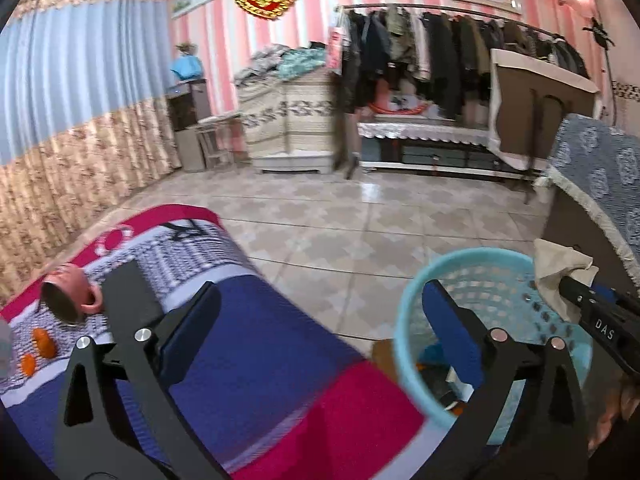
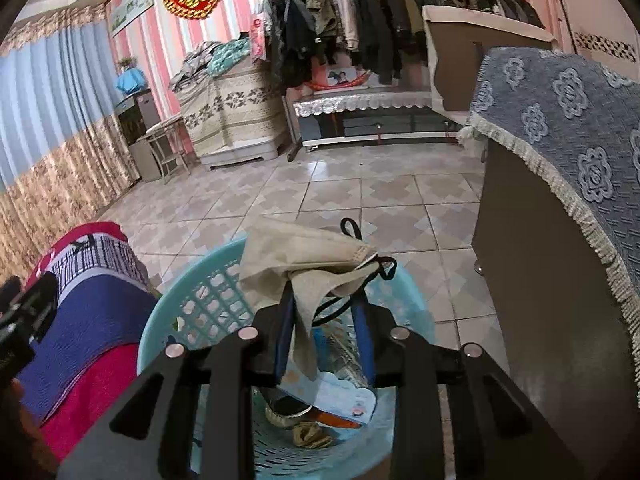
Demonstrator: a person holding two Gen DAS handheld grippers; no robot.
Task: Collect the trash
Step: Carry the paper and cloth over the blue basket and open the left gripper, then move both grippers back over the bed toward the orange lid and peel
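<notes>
Over the light-blue basket beside the bed, the right tongs are clamped on a beige face mask, while the left tongs gape wide, holding nothing.

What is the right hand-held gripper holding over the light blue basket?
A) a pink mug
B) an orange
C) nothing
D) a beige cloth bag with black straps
D: the right hand-held gripper has the beige cloth bag between its fingers, hanging above the light blue basket.
</notes>
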